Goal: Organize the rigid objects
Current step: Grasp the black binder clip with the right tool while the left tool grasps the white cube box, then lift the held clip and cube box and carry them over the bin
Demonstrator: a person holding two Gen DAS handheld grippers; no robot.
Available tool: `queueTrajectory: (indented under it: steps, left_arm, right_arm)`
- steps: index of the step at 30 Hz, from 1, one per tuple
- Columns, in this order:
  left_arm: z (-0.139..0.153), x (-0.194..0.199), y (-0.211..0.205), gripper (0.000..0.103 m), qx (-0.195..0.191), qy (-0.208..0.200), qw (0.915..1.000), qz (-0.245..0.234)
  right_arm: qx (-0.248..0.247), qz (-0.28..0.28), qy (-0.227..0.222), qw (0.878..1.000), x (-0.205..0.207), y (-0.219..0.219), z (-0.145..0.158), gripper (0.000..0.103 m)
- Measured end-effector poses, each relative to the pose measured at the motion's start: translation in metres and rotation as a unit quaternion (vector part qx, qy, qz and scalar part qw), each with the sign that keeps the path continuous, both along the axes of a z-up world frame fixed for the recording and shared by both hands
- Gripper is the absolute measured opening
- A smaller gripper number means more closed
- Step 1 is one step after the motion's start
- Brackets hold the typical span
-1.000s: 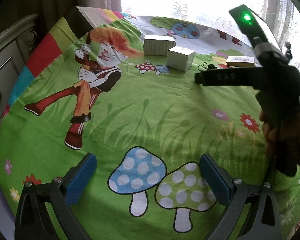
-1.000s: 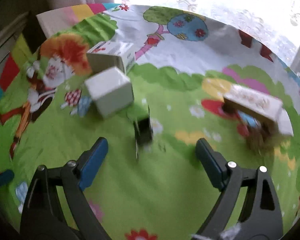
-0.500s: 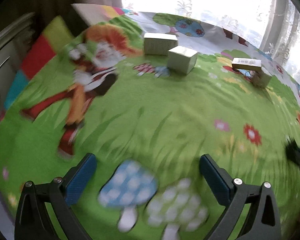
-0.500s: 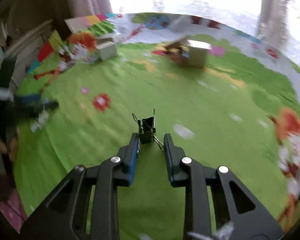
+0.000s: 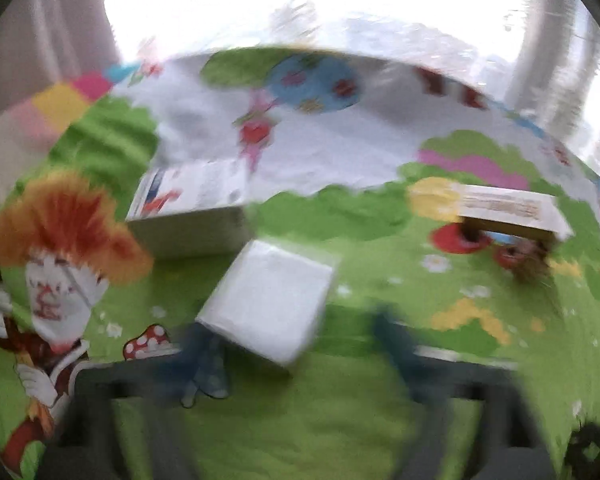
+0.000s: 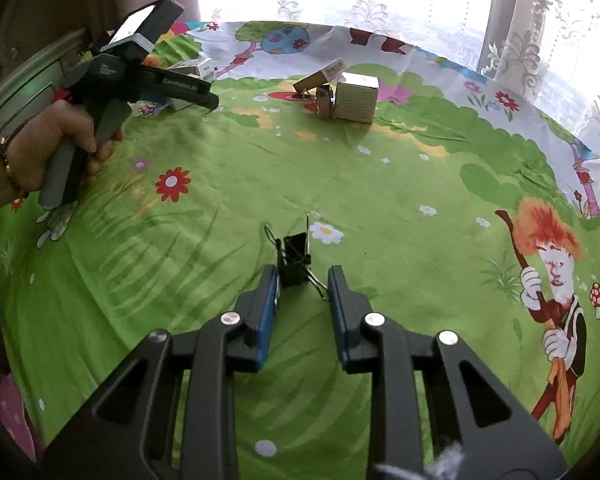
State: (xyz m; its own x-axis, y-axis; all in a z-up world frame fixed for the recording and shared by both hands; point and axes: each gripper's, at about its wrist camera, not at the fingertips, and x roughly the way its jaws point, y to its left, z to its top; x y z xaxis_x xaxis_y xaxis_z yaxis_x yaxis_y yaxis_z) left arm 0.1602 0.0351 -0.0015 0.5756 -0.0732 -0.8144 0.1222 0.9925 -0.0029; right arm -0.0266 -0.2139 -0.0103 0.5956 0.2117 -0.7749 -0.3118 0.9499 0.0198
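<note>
- Near the middle of the green cartoon sheet [image 6: 380,184], the right gripper [image 6: 302,280] is pinched tight on a black binder clip [image 6: 296,258].
- Far left, the left gripper [image 5: 296,344] has just been closing around a white box [image 5: 268,304]; too blurry to tell whether it's actually gripping.

Motion blur smears the left gripper [image 5: 296,344] fingers [image 5: 204,360] (print on the boxes [image 5: 508,210] unreadable too)

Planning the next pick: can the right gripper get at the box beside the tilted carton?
Probably not yet: the right gripper is shut on a clip, though bare cloth leaves the way to the box free.
</note>
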Motion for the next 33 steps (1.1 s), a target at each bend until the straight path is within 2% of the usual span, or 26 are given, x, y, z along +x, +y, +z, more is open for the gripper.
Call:
queueTrajectory:
  steps: [3,7,11,17,24,26,27,30,33]
  left_arm:
    - [0.004,-0.041,-0.013,0.042,-0.045,0.017,0.9982,-0.034]
    - [0.004,-0.125,-0.03,0.042,-0.046,-0.009,0.9979,-0.045]
    - [0.003,-0.171,-0.042,0.042,-0.039,-0.029,0.998,-0.04]
    - [0.003,-0.176,-0.052,0.043,-0.013,-0.031,0.9982,-0.05]
    - [0.004,-0.183,-0.049,0.043,-0.015,-0.036,0.9984,-0.041]
    - [0.009,-0.193,-0.046,0.043,-0.039,-0.041,0.998,-0.029]
    - [0.014,-0.199,-0.046,0.043,-0.044,-0.049,0.9975,-0.026]
    - [0.039,-0.226,-0.045,0.043,-0.049,-0.102,0.9933,-0.022]
    - [0.069,-0.254,-0.043,0.043,-0.055,-0.168,0.9841,-0.016]
  right_arm:
    - [0.003,-0.001,0.001,1.0,0.0,0.0,0.0,0.03]
    - [0.007,-0.001,0.001,1.0,0.001,-0.001,0.0,0.03]
    - [0.001,0.0,-0.001,1.0,0.001,-0.001,0.0,0.03]
    - [-0.006,-0.002,-0.004,1.0,-0.001,0.001,-0.001,0.029]
    - [-0.022,-0.021,-0.012,0.999,-0.003,0.001,0.001,0.029]
    - [-0.023,-0.035,-0.036,0.998,-0.009,-0.002,0.007,0.029]
    - [-0.014,-0.046,-0.065,0.997,-0.017,-0.005,0.015,0.029]
    - [0.027,-0.107,-0.12,0.987,-0.047,-0.021,0.033,0.029]
    - [0.037,-0.147,-0.18,0.972,-0.084,-0.023,0.052,0.029]
